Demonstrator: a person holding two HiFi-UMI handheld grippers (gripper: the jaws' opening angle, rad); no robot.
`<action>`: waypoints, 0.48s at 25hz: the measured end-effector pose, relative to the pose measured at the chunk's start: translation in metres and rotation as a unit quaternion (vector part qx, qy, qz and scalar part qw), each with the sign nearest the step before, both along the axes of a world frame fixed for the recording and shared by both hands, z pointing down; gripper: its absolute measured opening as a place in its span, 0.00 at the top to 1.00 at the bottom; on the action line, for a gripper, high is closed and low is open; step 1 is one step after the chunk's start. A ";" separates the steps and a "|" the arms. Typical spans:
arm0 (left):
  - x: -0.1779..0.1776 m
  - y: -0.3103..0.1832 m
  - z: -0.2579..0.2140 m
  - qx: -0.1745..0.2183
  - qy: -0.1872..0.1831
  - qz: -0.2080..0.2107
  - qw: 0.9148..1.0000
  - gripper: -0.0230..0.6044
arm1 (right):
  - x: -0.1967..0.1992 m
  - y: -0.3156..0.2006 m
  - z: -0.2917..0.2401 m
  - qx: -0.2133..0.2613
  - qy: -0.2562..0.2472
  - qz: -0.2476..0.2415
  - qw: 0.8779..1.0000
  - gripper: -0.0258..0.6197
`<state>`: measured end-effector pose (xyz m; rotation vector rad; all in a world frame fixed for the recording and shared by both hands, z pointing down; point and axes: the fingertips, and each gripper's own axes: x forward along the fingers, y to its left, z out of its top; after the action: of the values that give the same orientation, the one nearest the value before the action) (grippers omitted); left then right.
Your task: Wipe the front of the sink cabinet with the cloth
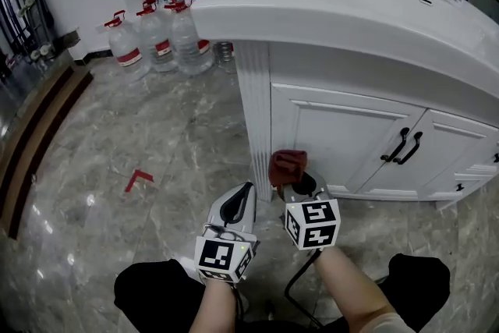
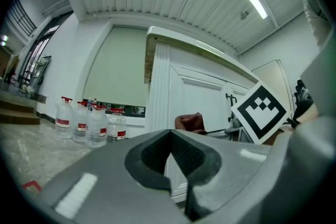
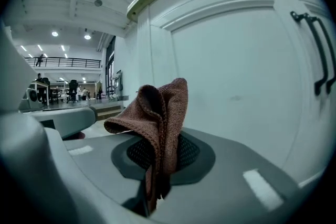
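- The right gripper (image 3: 157,162) is clamped on the cloth (image 3: 160,107). The reddish-brown fabric is pinched between its jaws, and a folded bunch stands up and forward past the tips, at the centre of the right gripper view.
- In the head view the cloth sits at the lower centre of the frame, just above the right gripper. It is low on the cabinet front (image 1: 335,132), at the bottom left corner of the left-hand door, beside the fluted corner post (image 1: 253,113).
- The relation that matters is that the cabinet lies straight ahead of the cloth's tip. In the right gripper view the white door panel fills the right and upper right of the frame, directly behind the bunch.
- The cloth is very near the panel, but I cannot tell whether the two are touching.
- The bunch's long axis runs out along the jaws, so it meets the door end on.
- My judgement is that the unwiped run of door stretches up and to the right in the head view, towards the black handles (image 1: 401,146).
- The right gripper is the nearer one and the only one carrying the cloth.
- The left gripper (image 2: 176,162) has its jaws together with nothing between them. It hangs at the lower centre-left of the head view, just beside the right gripper and farther back from the cabinet.
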<state>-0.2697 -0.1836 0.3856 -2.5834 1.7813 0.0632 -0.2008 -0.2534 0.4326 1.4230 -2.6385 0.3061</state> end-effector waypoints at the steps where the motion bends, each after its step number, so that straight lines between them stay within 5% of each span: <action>1: -0.008 0.000 0.002 -0.002 0.002 -0.007 1.000 0.96 | -0.011 0.000 0.005 -0.003 0.001 -0.009 1.000 0.84; 6: -0.034 -0.004 0.007 -0.009 0.001 -0.028 1.000 0.96 | -0.040 -0.007 0.024 -0.016 0.000 -0.028 0.999 0.84; 12: -0.042 -0.011 0.021 -0.022 0.007 -0.035 0.999 0.96 | -0.029 -0.019 0.032 -0.025 -0.006 -0.009 1.000 0.84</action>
<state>-0.3120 -0.1949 0.4067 -2.5539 1.8969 0.0428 -0.2300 -0.2719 0.4644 1.3852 -2.6323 0.3753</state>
